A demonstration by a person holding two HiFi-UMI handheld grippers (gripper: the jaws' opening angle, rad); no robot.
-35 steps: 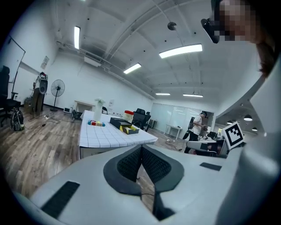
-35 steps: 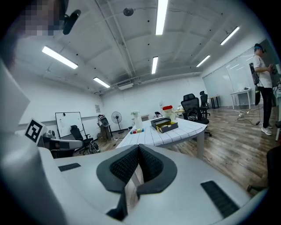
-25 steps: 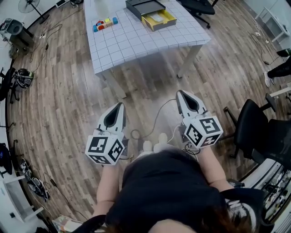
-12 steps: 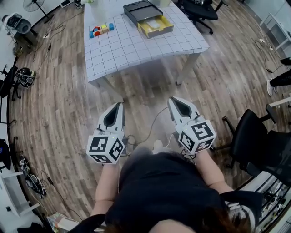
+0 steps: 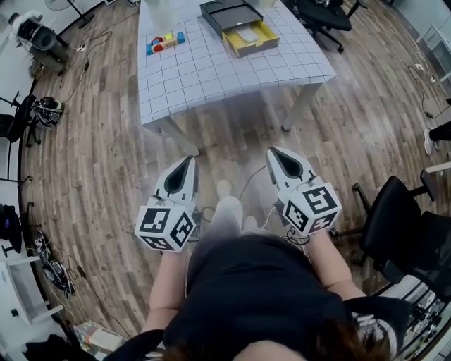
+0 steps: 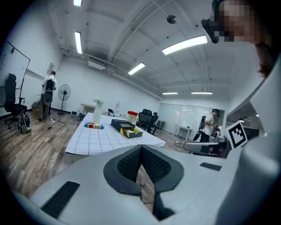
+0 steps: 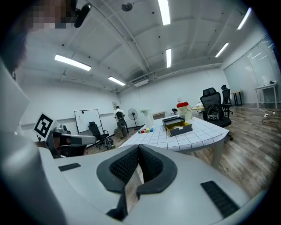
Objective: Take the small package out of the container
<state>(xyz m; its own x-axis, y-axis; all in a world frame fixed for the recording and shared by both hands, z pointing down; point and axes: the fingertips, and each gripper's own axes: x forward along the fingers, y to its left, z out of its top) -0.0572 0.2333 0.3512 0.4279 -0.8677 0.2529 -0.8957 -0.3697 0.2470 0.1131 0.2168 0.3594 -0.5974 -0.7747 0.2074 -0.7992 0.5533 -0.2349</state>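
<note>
The container (image 5: 238,22) is a dark grey box with a yellow drawer pulled out, standing on the far side of the white gridded table (image 5: 211,70). A small white package (image 5: 248,32) lies in the drawer. The container also shows far off in the left gripper view (image 6: 126,128) and the right gripper view (image 7: 178,125). Both grippers hang over the wooden floor, well short of the table. My left gripper (image 5: 188,162) is shut and holds nothing, its pads meeting (image 6: 141,151). My right gripper (image 5: 272,151) is shut and empty too (image 7: 138,151).
Coloured blocks (image 5: 164,42) sit at the table's far left. A black office chair (image 5: 398,218) stands close on the right, another (image 5: 324,13) behind the table. Cables (image 5: 254,180) trail on the floor between the grippers. People stand far off in the room.
The person has stepped forward, with a foot now showing between the grippers. The table has shifted slightly in the view. Both grippers stay shut and side by side.
</note>
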